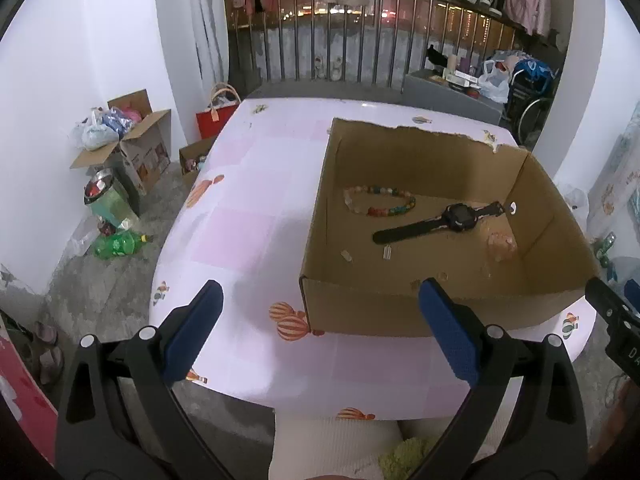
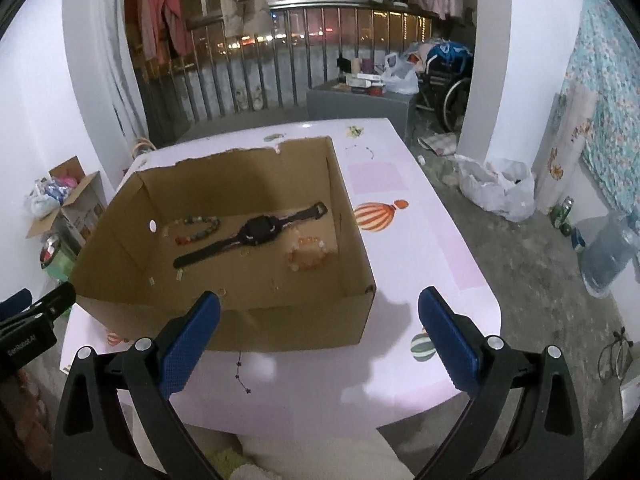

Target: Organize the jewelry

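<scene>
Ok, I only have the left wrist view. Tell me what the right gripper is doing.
Observer: The right gripper is open and empty, hovering at the near wall of the brown cardboard box.
Operator: Describe that orange lump in the box corner.
Observer: It is an orange bead bracelet, a closed ring lying flat on the box floor by the right wall.
Operator: Report what lies right of the box.
Observer: I see only the pink balloon-print tablecloth there.

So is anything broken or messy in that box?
Yes. The cardboard box's far rim is ragged, as if torn. Small loose bits lie scattered on its floor near the black watch and bead bracelets.
</scene>
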Tool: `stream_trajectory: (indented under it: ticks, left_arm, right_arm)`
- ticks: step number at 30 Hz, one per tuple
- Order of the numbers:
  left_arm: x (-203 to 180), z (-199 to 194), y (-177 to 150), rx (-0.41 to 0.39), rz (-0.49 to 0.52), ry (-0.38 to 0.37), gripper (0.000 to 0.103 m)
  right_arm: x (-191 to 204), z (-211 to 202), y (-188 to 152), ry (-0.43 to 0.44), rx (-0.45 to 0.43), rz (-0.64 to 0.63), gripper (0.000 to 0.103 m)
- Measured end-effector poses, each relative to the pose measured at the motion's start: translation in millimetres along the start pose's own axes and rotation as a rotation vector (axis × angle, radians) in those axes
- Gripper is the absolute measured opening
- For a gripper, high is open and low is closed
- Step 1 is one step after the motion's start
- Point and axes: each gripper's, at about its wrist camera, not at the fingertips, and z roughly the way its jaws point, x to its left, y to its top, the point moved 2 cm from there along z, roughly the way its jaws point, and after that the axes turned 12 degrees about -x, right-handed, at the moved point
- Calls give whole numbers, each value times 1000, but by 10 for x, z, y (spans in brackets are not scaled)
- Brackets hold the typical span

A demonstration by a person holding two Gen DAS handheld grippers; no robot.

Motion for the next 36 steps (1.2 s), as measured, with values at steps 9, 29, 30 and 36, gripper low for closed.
stream_trajectory:
  ticks: [9, 29, 30, 36]
  left_arm:
    - [30, 19, -40, 29, -5, 16, 95]
    - [83, 45, -67, 57, -11, 41, 95]
    - [83, 44, -68, 57, -11, 40, 95]
    - [80, 22, -50, 39, -13, 40, 95]
  right_arm:
    - [-49, 5, 2, -20, 11, 13, 97]
    - [-106, 45, -52, -31, 51, 26, 97]
    - [-108, 46, -52, -32, 50, 25, 97]
    - [-79, 32, -34, -34, 32, 9, 97]
